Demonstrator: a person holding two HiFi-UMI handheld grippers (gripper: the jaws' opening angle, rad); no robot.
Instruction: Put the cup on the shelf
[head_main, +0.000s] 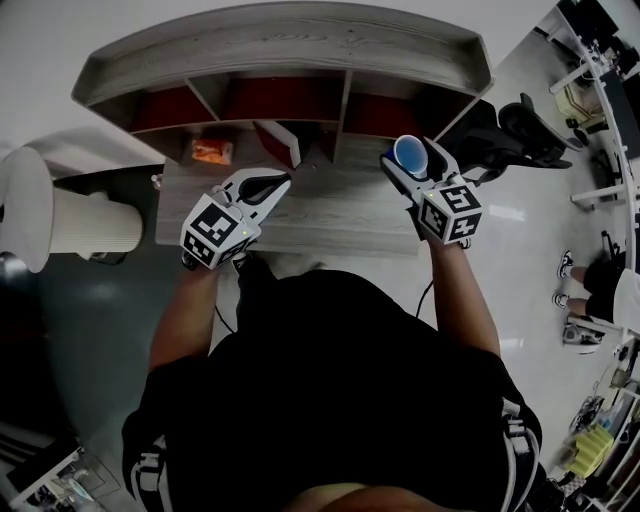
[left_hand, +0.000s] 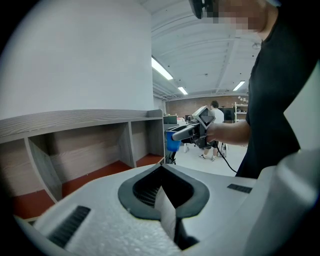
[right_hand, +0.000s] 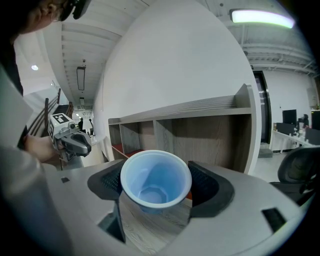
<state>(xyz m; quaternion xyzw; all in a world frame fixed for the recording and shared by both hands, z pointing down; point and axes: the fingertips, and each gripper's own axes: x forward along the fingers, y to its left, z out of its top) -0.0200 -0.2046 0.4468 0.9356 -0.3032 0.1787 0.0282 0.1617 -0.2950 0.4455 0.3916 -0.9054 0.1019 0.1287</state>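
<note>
A blue plastic cup (head_main: 410, 153) sits upright between the jaws of my right gripper (head_main: 407, 160), which is shut on it above the right end of the grey wooden desk (head_main: 340, 215). In the right gripper view the cup (right_hand: 156, 177) shows its empty inside, with the shelf (right_hand: 200, 107) just beyond it. The grey shelf (head_main: 280, 50) has red-floored compartments along the back of the desk. My left gripper (head_main: 278, 183) is shut on nothing and hovers over the desk's left half. From the left gripper (left_hand: 161, 170) view, the cup (left_hand: 172, 141) and the right gripper (left_hand: 187, 132) hang beside the shelf's (left_hand: 75, 120) right end.
An orange packet (head_main: 212, 151) lies in the shelf's left compartment. A white ribbed cylinder (head_main: 90, 225) stands left of the desk. A black office chair (head_main: 520, 135) stands to the right, and a person's legs (head_main: 600, 280) show farther right.
</note>
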